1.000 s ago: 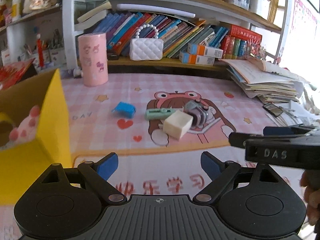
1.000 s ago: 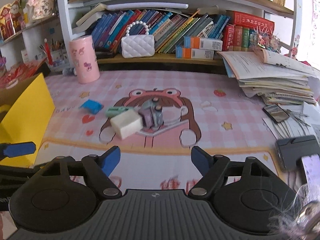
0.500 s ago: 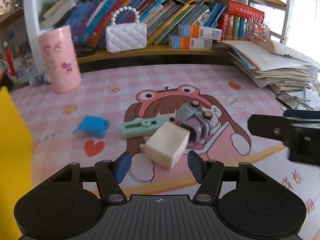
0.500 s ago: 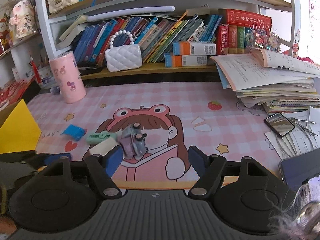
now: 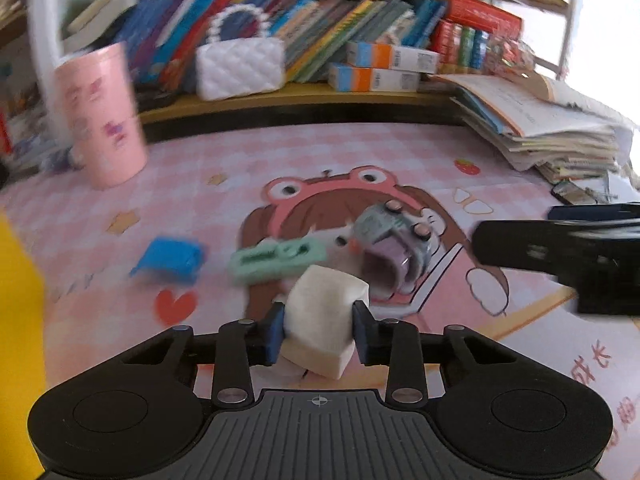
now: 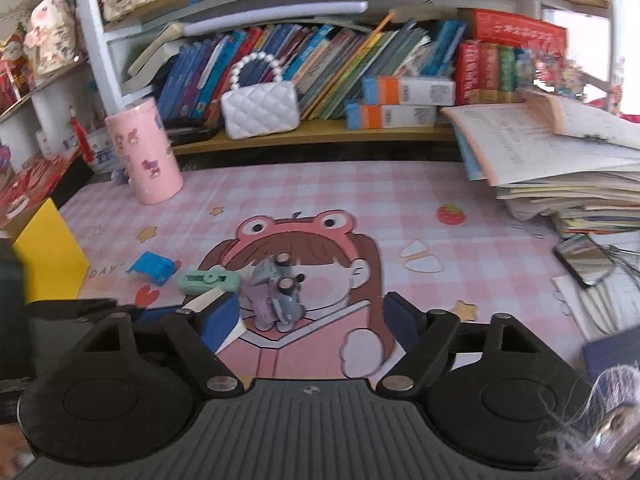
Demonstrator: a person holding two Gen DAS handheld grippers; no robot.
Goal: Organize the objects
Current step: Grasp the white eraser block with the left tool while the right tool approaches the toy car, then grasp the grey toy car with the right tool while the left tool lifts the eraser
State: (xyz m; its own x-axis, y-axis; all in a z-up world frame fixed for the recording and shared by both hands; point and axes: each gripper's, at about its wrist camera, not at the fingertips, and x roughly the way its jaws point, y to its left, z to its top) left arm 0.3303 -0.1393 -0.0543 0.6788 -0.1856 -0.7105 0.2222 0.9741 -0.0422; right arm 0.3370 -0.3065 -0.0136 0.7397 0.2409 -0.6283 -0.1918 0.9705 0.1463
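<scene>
A cream block [image 5: 324,312] lies on the pink cartoon mat, and my left gripper [image 5: 319,328] is closing on it, its blue pads touching both sides. Just beyond the block lie a mint-green tape dispenser [image 5: 276,258], a grey-and-purple toy [image 5: 394,240] and a small blue object [image 5: 168,258]. My right gripper [image 6: 310,316] has its jaws opening, with nothing between the pads. The toy [image 6: 276,296] lies just ahead of the right gripper's fingertips. In the right wrist view the block [image 6: 204,300] is mostly hidden behind the left finger. The right gripper [image 5: 560,252] also shows as a black shape at the right of the left wrist view.
A yellow box [image 6: 52,256] stands at the left edge of the mat, with a pink cup [image 6: 144,156] behind it. A stack of papers [image 6: 560,168] and a phone [image 6: 584,258] fill the right side. A bookshelf with a white purse [image 6: 260,108] lines the back.
My left gripper has moved forward and down from beside the yellow box to the cream block, and its jaws have narrowed around it. My right gripper has come closer to the toy and its jaws have widened.
</scene>
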